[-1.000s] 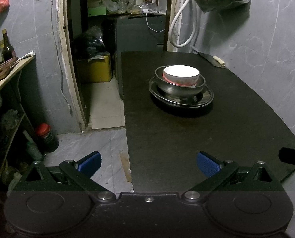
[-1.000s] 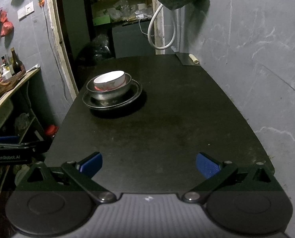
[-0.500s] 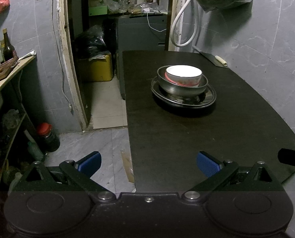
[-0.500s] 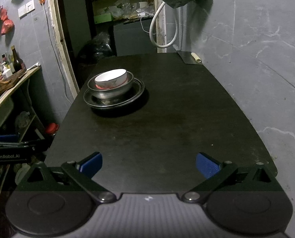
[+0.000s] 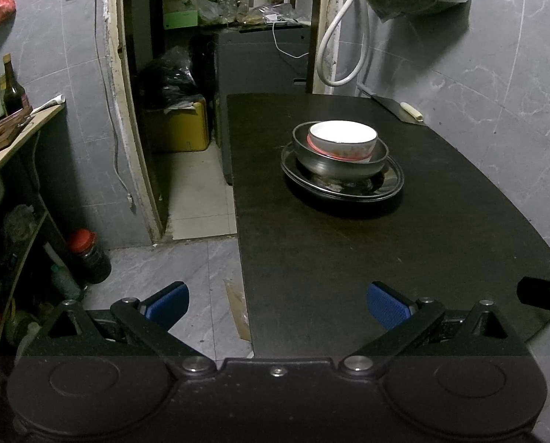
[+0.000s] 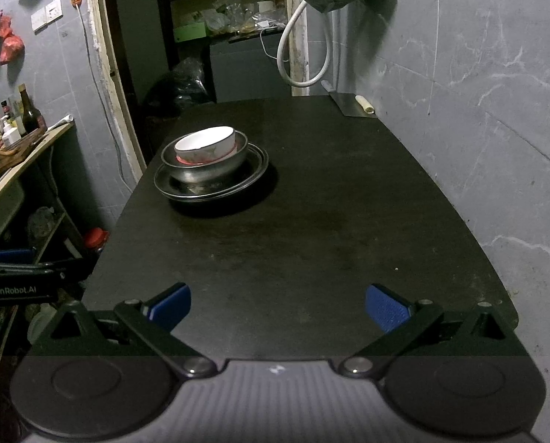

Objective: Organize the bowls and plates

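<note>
A: Since the biggest lot comes first, what heads the list?

B: Item one, dark table [image 5: 348, 258], long, its right edge against the grey tiled wall [image 5: 496, 92], its far end by a doorway

A: And the stacked ware?

B: Item two, metal plate [image 5: 393, 184], round, flat on the table toward the far half and nearer the left edge. Item three, metal bowl [image 5: 334, 164], seated upright on that plate. Item four, white bowl [image 5: 343, 140], red band at its foot, nested inside the metal bowl, slightly tilted as seen from the right wrist view [image 6: 205, 144]. One stack, three pieces, touching each other

A: Grippers?

B: Left gripper [image 5: 276, 304], jaws wide apart, holding nothing, blue pads [image 5: 166, 302] showing, hanging over the near left corner of the table with one finger over the floor. Right gripper [image 6: 277, 304], jaws likewise spread and empty, over the near end of the table. Both well apart from the stack

A: Smaller entries?

B: Cleaver [image 6: 350, 103], flat at the far right corner of the table, pale handle toward the wall. White hose [image 5: 339, 55], looped on the wall beyond. Red-capped jar [image 5: 88, 254], on the floor left of the table. Dark bottle [image 5: 12, 90], upright on the side counter
</note>
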`<action>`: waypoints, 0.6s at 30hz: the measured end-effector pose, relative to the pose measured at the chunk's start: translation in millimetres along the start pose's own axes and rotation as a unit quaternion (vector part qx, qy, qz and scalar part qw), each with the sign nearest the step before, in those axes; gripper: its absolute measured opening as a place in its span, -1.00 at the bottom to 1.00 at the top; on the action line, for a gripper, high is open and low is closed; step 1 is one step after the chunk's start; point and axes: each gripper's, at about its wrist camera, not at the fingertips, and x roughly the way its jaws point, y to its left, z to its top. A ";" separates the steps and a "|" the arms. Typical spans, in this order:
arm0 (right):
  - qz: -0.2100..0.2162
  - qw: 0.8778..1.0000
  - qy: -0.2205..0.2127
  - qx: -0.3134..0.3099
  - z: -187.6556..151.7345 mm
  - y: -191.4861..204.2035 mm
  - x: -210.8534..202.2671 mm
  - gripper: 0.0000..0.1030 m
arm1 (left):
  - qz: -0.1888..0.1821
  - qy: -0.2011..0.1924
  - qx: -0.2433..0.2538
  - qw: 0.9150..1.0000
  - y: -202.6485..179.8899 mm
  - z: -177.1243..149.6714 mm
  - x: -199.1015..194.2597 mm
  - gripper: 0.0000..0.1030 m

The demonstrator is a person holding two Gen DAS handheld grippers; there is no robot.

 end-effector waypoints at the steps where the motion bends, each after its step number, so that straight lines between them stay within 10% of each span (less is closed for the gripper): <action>1: 0.000 1.000 0.000 0.001 0.0 0.1 0.7 1.00 | 0.000 0.000 0.000 1.000 0.3 -0.1 0.1 0.99; 18: -0.001 1.000 0.001 0.001 0.1 -0.7 2.3 1.00 | -0.002 0.001 0.002 1.000 1.9 1.0 2.6 0.99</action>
